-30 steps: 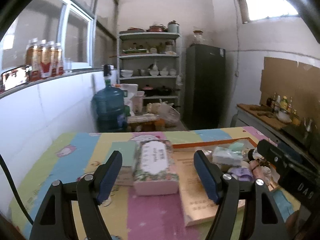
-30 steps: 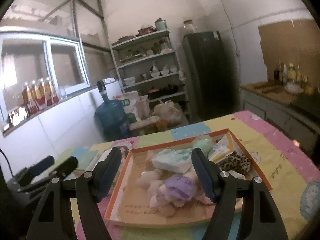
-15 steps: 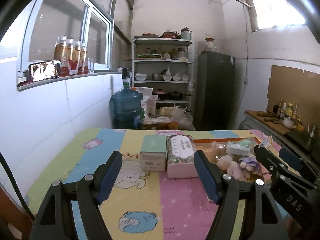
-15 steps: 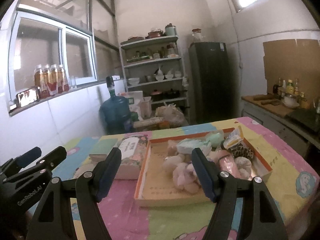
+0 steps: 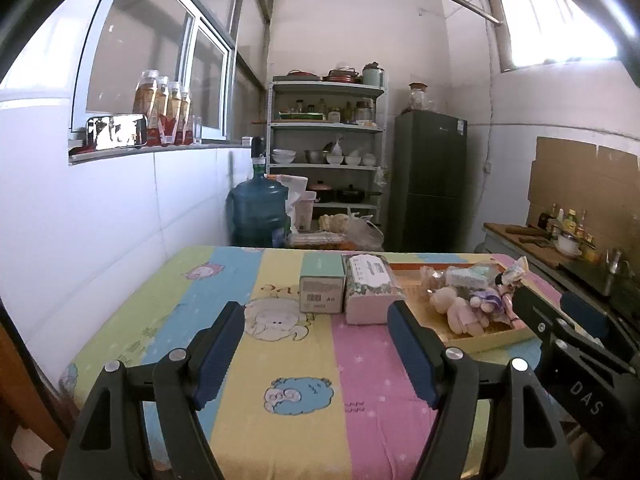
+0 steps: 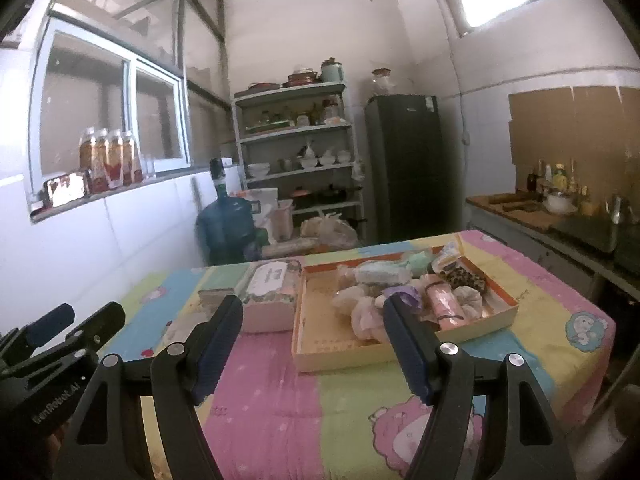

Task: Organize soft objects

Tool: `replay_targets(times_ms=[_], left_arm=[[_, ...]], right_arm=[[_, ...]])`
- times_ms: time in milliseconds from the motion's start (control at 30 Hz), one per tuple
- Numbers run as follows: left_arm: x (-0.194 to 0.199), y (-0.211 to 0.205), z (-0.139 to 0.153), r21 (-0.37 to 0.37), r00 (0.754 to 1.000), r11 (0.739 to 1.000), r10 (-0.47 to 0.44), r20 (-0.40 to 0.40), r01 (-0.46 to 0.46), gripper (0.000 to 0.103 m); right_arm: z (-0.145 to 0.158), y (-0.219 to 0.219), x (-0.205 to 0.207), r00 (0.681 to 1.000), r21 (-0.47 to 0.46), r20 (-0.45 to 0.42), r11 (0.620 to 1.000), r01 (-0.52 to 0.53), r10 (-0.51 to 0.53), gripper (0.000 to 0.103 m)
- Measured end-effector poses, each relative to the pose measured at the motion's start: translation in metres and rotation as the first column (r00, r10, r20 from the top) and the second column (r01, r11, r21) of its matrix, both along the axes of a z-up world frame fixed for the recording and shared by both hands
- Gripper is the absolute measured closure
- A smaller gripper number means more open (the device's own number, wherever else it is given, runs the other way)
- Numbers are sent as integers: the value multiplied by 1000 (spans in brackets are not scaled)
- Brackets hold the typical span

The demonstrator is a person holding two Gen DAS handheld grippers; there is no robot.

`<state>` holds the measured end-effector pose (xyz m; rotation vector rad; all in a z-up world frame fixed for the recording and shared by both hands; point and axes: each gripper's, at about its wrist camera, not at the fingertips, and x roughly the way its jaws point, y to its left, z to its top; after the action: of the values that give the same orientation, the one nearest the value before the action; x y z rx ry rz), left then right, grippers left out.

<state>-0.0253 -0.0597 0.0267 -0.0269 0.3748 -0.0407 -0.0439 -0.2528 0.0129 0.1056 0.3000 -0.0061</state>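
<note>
A shallow cardboard tray (image 6: 316, 356) with an orange rim lies on the far right part of the table. It holds a heap of soft things: pale plush toys (image 6: 362, 312), a purple one (image 6: 404, 294), a pink pouch (image 6: 442, 304), a leopard-print scrunchie (image 6: 464, 278). The same heap (image 5: 460, 312) shows in the left wrist view. Left of the tray lie a floral tissue pack (image 5: 370, 288) and a mint-topped box (image 5: 322, 286). My left gripper (image 5: 318, 344) and my right gripper (image 6: 312, 340) both hang open and empty over the near part of the table, well short of everything.
The table wears a striped cartoon cloth (image 5: 304, 372). A white tiled wall (image 5: 100, 220) runs along its left side. Behind it stand a blue water jug (image 5: 256, 212), a metal shelf (image 5: 326, 152) of dishes and a dark fridge (image 5: 430, 180). A counter (image 6: 560, 216) lines the right wall.
Both grippers have drawn back from the table: the tray, tissue pack and box look smaller and farther away, and more of the cloth's near part shows. The jaws have kept the same width.
</note>
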Motion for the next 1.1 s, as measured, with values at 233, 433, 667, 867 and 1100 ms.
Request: replay_targets(times_ms=[233,433,667,867,1100], left_arm=[[-19,7,2,5,1000,1000,10,20,-10,29],[-28,11,4,-1,999,1000,14,35,-14,29],[-31,13,5,-3,999,1000,15,38,-15,29],[-34,15,5,-9,999,1000,20,42,-20,29],[-36,16,5,-9,999,1000,19,42,-19,29]], right_arm=[[4,9,-19,1000,-17,23,1000,-18,18,29],[7,15,-25,999,-26,30,999,-33,34,29],[8,21,-30,998,-32,39,999,-39,40,29],[9,24,-32,998,-36,39,998,-50,51,29],[9,26,-33,998,-37,40,998,-54,56,29]])
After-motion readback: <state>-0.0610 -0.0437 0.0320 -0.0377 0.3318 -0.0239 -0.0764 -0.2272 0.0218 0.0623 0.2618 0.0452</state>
